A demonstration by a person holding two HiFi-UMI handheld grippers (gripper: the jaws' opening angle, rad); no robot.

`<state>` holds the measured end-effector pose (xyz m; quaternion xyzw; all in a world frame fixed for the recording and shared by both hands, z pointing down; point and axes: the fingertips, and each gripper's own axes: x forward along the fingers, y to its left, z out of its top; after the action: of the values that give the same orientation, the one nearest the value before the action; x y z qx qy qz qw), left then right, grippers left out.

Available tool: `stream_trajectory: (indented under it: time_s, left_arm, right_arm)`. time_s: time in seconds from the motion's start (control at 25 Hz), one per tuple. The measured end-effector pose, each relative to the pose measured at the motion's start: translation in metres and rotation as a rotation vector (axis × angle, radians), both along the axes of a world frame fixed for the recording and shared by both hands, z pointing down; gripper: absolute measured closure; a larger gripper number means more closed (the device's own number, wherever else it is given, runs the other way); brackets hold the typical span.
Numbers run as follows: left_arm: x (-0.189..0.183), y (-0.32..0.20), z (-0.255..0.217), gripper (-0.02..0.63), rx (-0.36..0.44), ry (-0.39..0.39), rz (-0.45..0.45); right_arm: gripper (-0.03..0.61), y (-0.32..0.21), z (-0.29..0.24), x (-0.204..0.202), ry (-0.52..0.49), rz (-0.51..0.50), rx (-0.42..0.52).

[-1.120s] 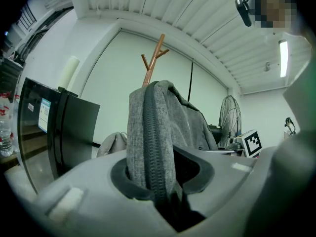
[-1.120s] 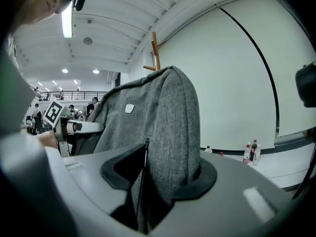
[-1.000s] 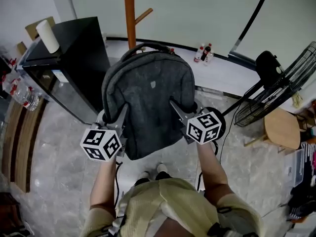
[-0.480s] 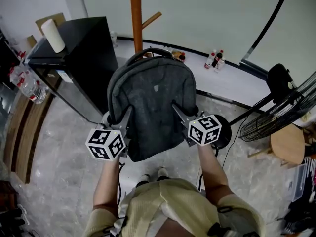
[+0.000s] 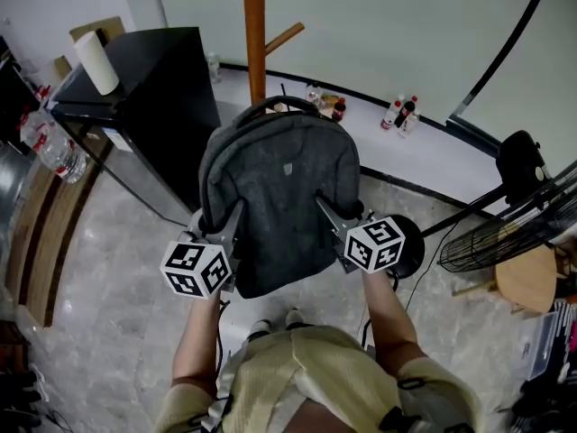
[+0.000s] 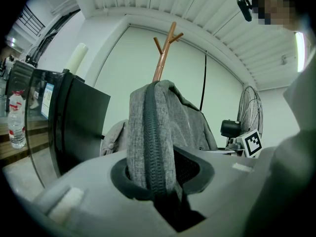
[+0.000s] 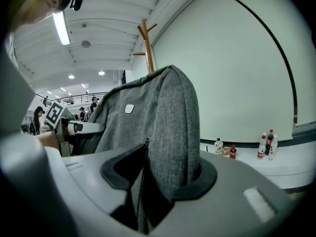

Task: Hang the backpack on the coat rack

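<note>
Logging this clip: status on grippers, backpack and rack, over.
Left gripper shut on backpack side, right gripper on the other. Backpack upright, not yet on coat rack. Nothing seen between; black cabinet close at left.

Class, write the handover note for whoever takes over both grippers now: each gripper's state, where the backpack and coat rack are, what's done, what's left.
Left gripper: shut on the grey fabric backpack's left side.
Right gripper: shut on its right side.
Backpack held upright between them, in front of the brown wooden coat rack; its black top handle clear of the side peg.
Done: backpack picked up and brought to the rack.
Left: lift, hook handle over a peg, release.
</note>
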<state>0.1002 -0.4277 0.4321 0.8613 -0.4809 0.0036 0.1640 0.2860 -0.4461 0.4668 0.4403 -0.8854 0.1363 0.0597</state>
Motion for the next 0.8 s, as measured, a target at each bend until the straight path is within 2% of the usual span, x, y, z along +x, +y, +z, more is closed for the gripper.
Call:
stream_trajectory:
  time_s: [0.44,0.8]
  left_arm:
    - [-0.004,-0.018,0.024,0.511,-0.022,0.006,-0.032]
    - [-0.007,-0.037,0.045,0.508,-0.008,-0.006,-0.05]
  right_arm:
    - [0.391,-0.021,0.022,-0.003,0.02,-0.013,-0.021]
    - [0.383,-0.043,0.044,-0.005,0.012,-0.016,-0.026]
